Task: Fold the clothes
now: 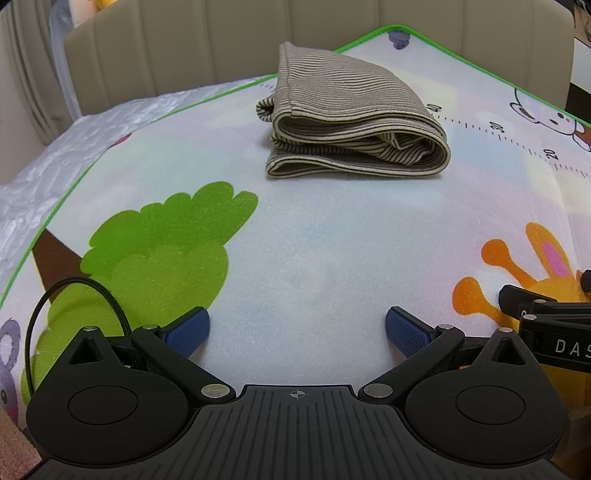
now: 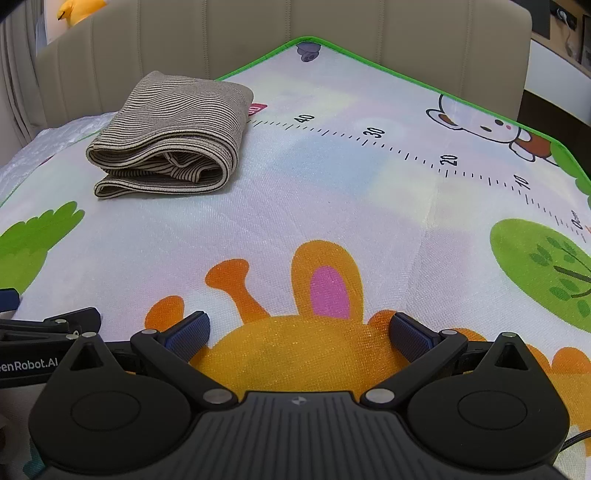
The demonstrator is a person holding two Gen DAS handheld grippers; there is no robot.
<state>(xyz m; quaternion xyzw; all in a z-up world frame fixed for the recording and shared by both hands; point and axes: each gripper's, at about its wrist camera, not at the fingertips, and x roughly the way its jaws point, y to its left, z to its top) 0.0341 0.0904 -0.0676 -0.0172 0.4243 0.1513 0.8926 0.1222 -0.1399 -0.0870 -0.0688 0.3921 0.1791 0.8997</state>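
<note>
left gripper (image 1: 297, 326) at 6 o'clock of its own view, blue pads (image 1: 188, 328) spread wide, nothing between them, only bare mat (image 1: 314, 240) beneath. looped black cable (image 1: 74, 295) at 8 o'clock, just beside the left finger. printed green bush (image 1: 162, 243) at 9 o'clock on the mat. folded striped garment (image 1: 351, 125) at 12 o'clock, well apart from the fingers, lying flat on the mat in several stacked layers, rounded fold toward 3 o'clock, loose edges toward 9 o'clock. beige padded headboard (image 1: 258, 44) behind it along the top. printed ruler marks (image 1: 517, 140) at 2 o'clock, running past the garment's right end. black body of the other tool poking in at 3 to 4 o'clock.

from the right wrist: same garment (image 2: 173, 136) at 10 to 11 o'clock, near the mat's green border (image 2: 258, 59), resting alone. yellow toy (image 2: 79, 9) at 11 o'clock behind the headboard. right gripper (image 2: 299, 328) at 6 o'clock, likewise spread wide and holding nothing, over an orange cartoon animal (image 2: 295, 350). white cartoon bear (image 2: 480, 125) at 2 o'clock. round green tree (image 2: 543, 266) at 3 o'clock.
</note>
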